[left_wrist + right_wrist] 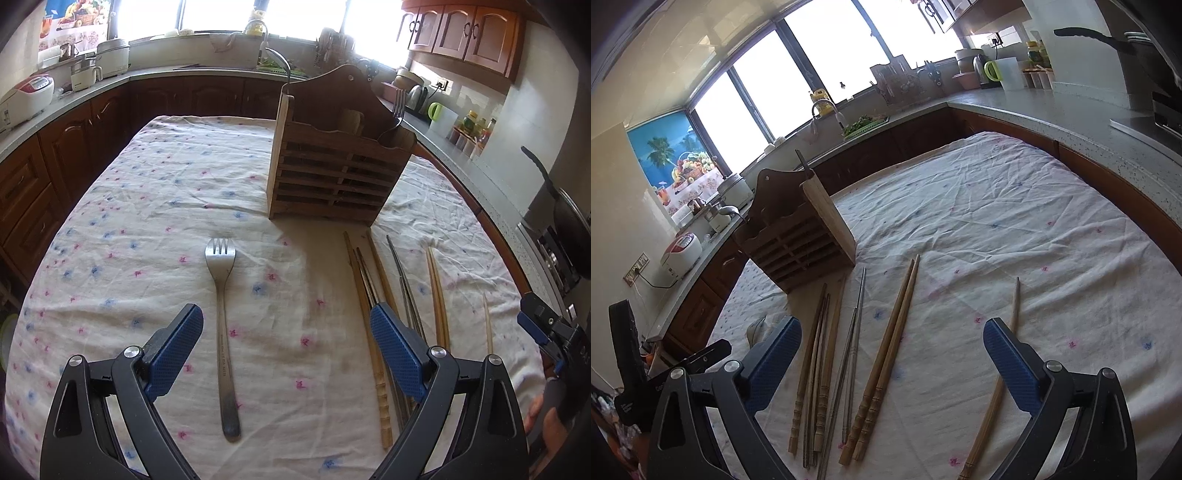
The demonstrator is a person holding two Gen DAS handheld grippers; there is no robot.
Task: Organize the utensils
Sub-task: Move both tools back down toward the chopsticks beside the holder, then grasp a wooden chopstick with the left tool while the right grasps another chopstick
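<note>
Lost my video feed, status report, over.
Left gripper and right gripper open, empty. Fork and chopsticks lie on the tablecloth; wooden holder upright beyond. Nothing in the way.

One slatted brown wooden utensil holder (332, 173), two steel forks (221, 325), one steel spoon (279, 61), about six wooden chopsticks (886, 362), several thin metal chopsticks (853, 343).

The fork (221, 295) handle bears stamped lettering, too small to read.

Both wrist views low over the table, facing forward; shared: wooden holder (332, 155), chopsticks (882, 354).
</note>
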